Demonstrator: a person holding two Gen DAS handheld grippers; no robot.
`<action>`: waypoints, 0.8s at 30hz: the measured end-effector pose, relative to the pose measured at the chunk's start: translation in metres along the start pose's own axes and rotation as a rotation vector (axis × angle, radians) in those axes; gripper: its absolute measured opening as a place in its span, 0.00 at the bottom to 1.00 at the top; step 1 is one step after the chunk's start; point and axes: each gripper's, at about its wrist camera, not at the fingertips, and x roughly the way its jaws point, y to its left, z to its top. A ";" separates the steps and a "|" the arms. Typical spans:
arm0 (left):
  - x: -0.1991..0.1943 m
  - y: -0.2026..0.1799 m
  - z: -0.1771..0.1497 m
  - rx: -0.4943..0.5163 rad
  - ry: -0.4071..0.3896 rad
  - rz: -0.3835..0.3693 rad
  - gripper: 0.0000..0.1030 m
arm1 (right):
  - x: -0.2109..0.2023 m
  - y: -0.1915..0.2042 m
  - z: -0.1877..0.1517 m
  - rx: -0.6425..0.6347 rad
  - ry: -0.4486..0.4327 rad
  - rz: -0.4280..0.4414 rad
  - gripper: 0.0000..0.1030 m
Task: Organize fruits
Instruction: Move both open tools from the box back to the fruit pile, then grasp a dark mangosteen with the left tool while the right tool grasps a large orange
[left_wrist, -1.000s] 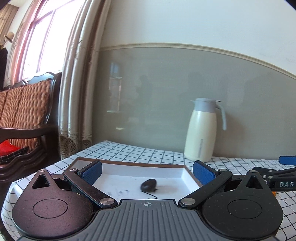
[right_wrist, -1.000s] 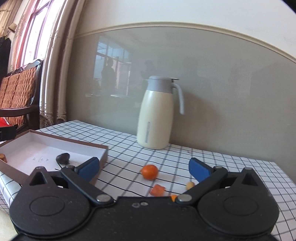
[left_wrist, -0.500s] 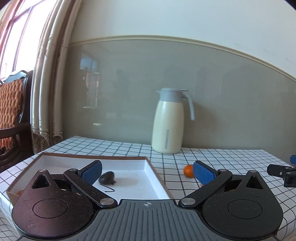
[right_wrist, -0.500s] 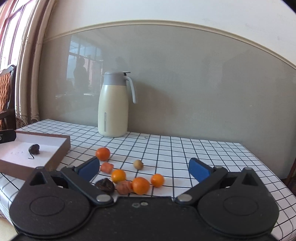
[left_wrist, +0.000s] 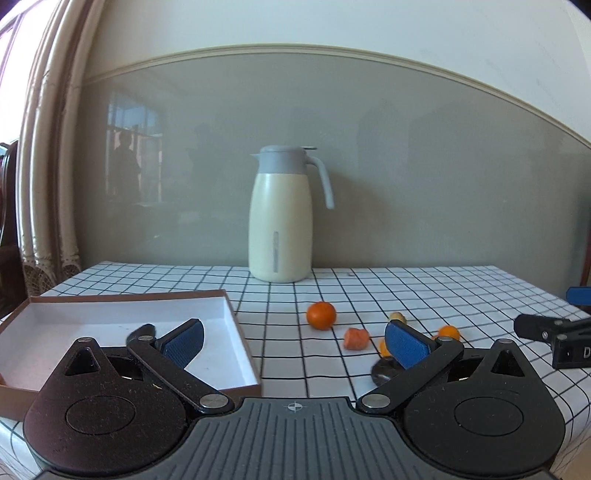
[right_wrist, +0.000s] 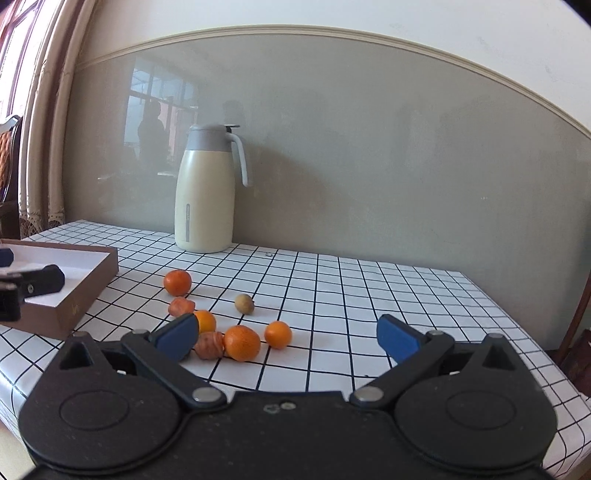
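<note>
Several small fruits lie loose on the checked tablecloth: an orange tangerine (right_wrist: 177, 282), a reddish piece (right_wrist: 181, 306), a tan round fruit (right_wrist: 244, 304), and a cluster of orange fruits (right_wrist: 242, 343) with a brown one (right_wrist: 209, 345). A shallow brown box with a white inside (left_wrist: 110, 317) sits at the left; it also shows in the right wrist view (right_wrist: 79, 291). My left gripper (left_wrist: 293, 341) is open and empty, above the box's right edge. My right gripper (right_wrist: 286, 334) is open and empty, just short of the cluster. A dark fruit (left_wrist: 384, 369) lies behind the left gripper's right finger.
A cream jug with a grey lid (left_wrist: 280, 214) stands at the back by the grey wall. A curtain and a window are at the left. The table's right edge (right_wrist: 535, 350) drops off beside a wooden chair.
Both grippers have swung to the right: the box has slid to the left of each view and the loose fruits have come into view. Both stay open and empty.
</note>
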 end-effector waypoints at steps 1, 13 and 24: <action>0.001 -0.004 -0.001 0.010 0.002 -0.007 1.00 | 0.000 -0.002 -0.001 0.006 0.003 0.000 0.94; 0.016 -0.030 -0.011 0.060 0.056 -0.054 1.00 | 0.021 -0.011 -0.007 0.043 0.050 0.035 0.84; 0.033 -0.041 -0.021 0.063 0.092 -0.065 1.00 | 0.035 -0.014 -0.014 0.051 0.075 0.036 0.83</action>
